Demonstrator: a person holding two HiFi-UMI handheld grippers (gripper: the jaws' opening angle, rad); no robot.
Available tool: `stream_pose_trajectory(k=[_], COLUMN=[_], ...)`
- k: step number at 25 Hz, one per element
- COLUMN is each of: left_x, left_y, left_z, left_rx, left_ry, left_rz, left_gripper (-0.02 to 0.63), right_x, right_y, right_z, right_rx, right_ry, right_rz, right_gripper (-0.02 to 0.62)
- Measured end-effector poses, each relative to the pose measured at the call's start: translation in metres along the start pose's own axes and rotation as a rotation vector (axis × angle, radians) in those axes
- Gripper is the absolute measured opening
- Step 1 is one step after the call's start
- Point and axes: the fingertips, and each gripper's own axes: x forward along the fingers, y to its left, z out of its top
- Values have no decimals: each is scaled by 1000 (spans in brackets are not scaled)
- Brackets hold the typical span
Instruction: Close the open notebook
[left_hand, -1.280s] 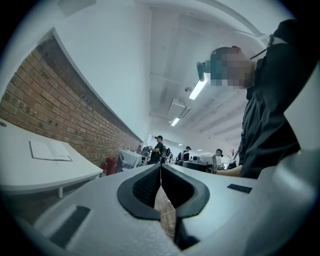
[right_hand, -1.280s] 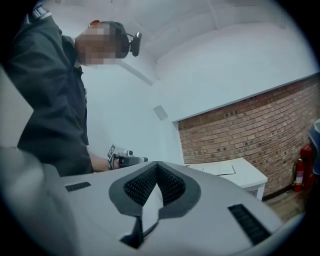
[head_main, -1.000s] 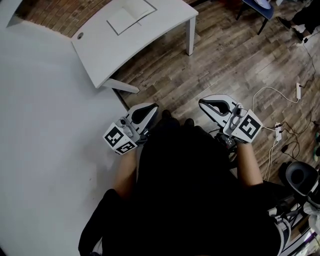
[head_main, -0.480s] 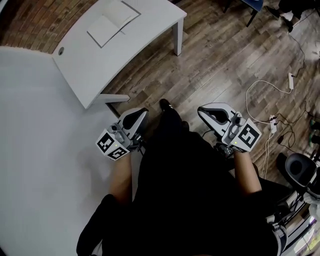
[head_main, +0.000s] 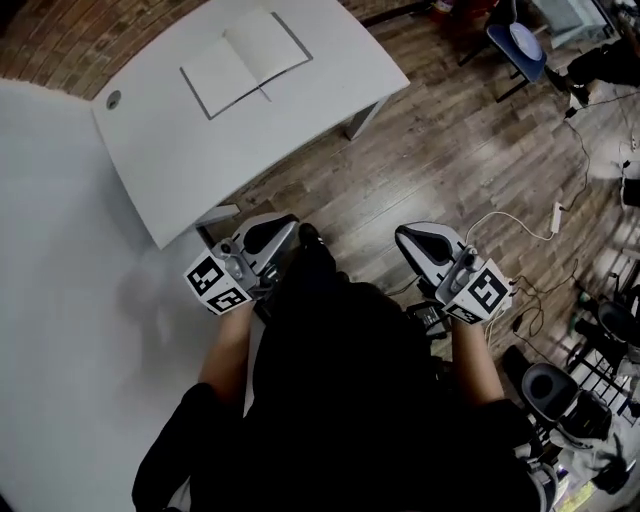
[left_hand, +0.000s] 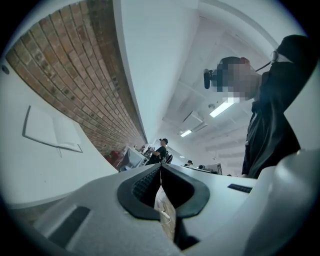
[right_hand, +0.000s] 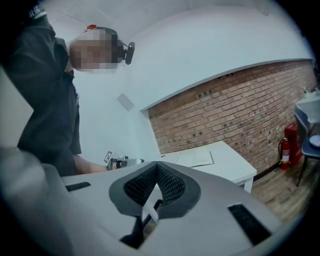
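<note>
Lying open with its pages up, the notebook (head_main: 245, 62) rests on the far part of the white bench (head_main: 170, 150). The left gripper (head_main: 287, 223) and the right gripper (head_main: 404, 233) hover off the bench's near edge, above the wooden floor (head_main: 440, 150), well apart from the notebook. Each gripper is clenched, jaws pressed together with nothing between them.

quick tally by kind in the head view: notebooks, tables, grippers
open notebook: 1
white table: 1
grippers: 2 (left gripper, right gripper, both shut and empty)
total: 4
</note>
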Motion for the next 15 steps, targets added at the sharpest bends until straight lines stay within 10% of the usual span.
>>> stream_pose_trajectory(k=[15], left_x=[13], left_y=[87], left_z=[37], left_rx=[-30], left_ry=[-91], left_rz=[160], left_gripper=[17], right_x=[79], right_y=[-91], right_z=[68], right_rx=[104], right_ry=[-93], right_rz=[164], right_gripper=[6])
